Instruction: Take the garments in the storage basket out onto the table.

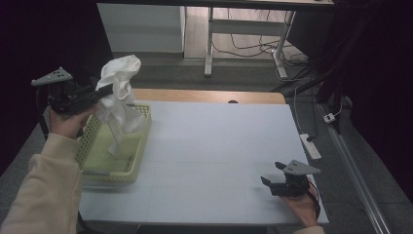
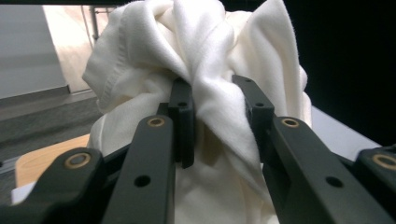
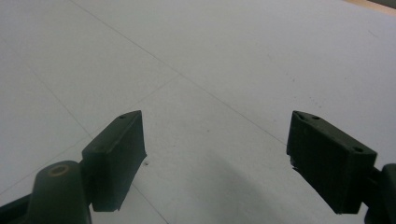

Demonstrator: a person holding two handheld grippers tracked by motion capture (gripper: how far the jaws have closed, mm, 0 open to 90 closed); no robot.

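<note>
A white cloth (image 1: 118, 92) hangs bunched above the yellow-green basket (image 1: 91, 134) at the table's left, its lower end trailing down into the basket. My left gripper (image 1: 103, 91) is shut on the cloth near its top, held up over the basket's far end. In the left gripper view the black jaws pinch a thick fold of the cloth (image 2: 205, 56), and my left gripper (image 2: 215, 100) has fabric bulging on both sides. My right gripper (image 1: 273, 173) rests low near the table's front right, open, with nothing between its jaws. Bare white table (image 3: 224, 60) lies ahead of my right gripper (image 3: 215, 140).
The white table (image 1: 219, 146) has a wooden strip along its far edge. Beyond it stand a desk frame and cables on the floor. A power strip (image 1: 310, 146) lies on the floor to the right of the table.
</note>
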